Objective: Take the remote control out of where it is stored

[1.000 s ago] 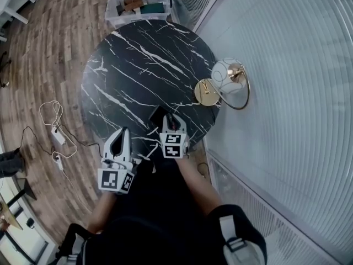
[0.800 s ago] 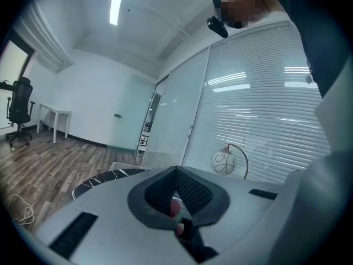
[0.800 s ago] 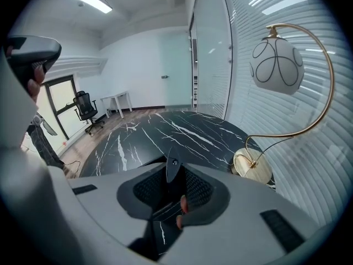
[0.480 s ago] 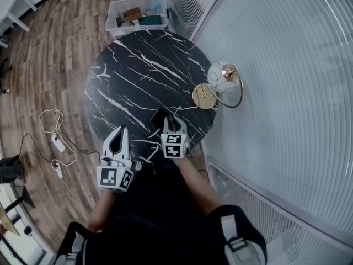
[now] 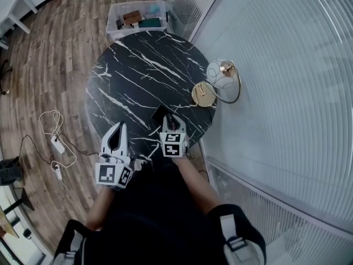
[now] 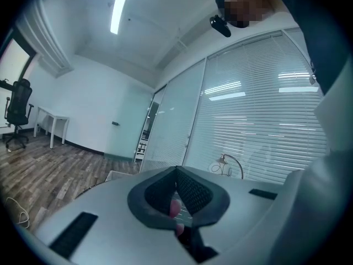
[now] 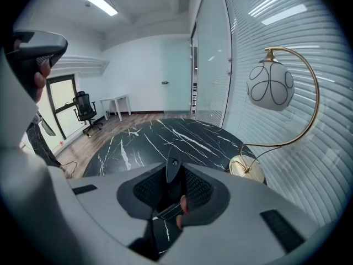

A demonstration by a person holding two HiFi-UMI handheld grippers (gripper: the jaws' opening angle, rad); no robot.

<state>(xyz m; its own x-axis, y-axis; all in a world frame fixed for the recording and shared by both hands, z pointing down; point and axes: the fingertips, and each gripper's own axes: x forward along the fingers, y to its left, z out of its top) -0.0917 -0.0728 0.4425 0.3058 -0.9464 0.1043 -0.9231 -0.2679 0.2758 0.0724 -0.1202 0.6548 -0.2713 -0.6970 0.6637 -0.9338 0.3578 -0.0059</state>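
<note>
standing at the near edge of the round black marble surface [image 5: 138,65], the person has the right hand-held gripper [image 7: 174,181] clamped on the slim dark remote control [image 7: 173,164], which sticks up between its jaws over that near edge. the left hand-held gripper [image 5: 121,127] hangs just beside it, jaws together and empty. a gold-based lamp [image 5: 205,94] stands at the surface's right edge.

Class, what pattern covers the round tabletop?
Black round table: white marble veining, clearest in the head view.
</note>
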